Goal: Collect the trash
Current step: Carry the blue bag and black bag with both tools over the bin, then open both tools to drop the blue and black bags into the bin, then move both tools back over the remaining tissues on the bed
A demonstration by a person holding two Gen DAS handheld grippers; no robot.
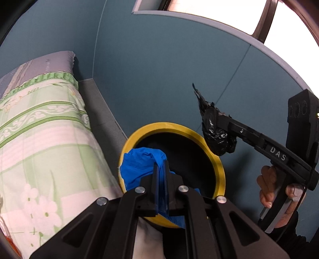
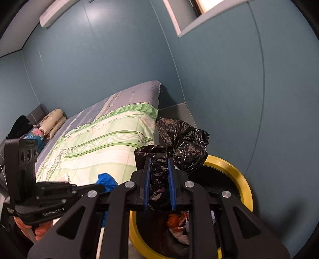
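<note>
A round bin with a yellow rim [image 1: 220, 171] stands on the floor between the bed and the wall; it also shows in the right wrist view [image 2: 246, 185]. My left gripper [image 1: 161, 171] is shut on a crumpled blue plastic bag [image 1: 139, 165] over the bin's left rim. My right gripper [image 2: 159, 169] is shut on a crumpled black plastic bag [image 2: 185, 143] held above the bin; it shows from the side in the left wrist view [image 1: 216, 129]. Orange and white scraps [image 2: 178, 221] lie inside the bin.
A bed with a green floral cover [image 1: 39, 139] runs along the left, close to the bin. The blue-grey wall [image 1: 169, 69] is right behind the bin. Pillows [image 2: 52, 121] lie at the bed's far end. A window [image 1: 219, 12] is above.
</note>
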